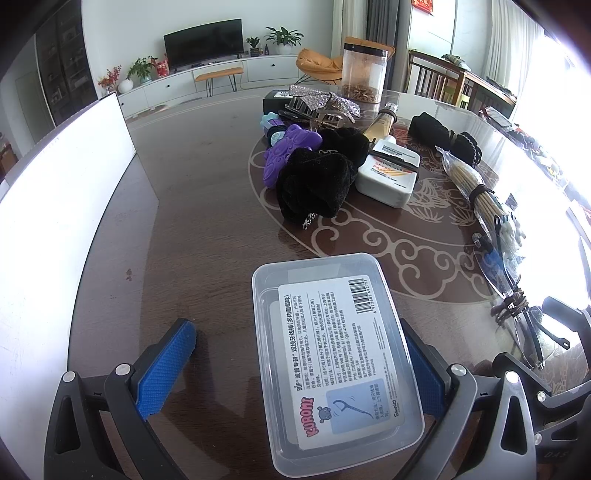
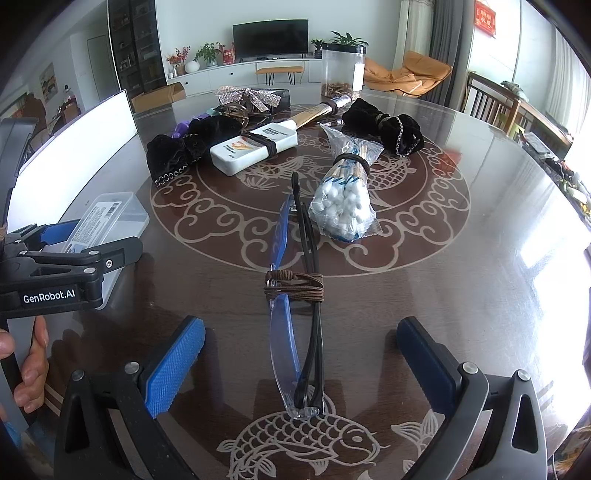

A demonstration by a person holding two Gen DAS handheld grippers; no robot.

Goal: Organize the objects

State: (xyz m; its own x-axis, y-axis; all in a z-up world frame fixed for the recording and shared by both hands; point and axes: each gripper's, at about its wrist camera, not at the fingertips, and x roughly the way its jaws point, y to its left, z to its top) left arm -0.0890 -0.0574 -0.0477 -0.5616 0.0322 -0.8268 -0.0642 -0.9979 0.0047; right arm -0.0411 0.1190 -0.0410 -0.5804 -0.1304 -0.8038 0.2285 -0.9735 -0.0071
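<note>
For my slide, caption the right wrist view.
Open right gripper straddles folded glasses bound with brown cord, cotton swab bag beyond.

Box label (image 1: 334, 354): pink "KUROMI", "BOP", a barcode and small Chinese print.
Left gripper (image 2: 48, 297): "GenRobot.AI" stood in white on its body.
White bottle (image 1: 388, 173): read perhaps "SPF50", blurred.

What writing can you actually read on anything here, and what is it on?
"KUROMI": pink brand on the clear plastic box label.
"GenRobot.AI": on the left gripper body.
"SPF50": orange print on the white bottle, partly hidden.
Box small print, barcode digits, red wall sign: unreadable.
</note>
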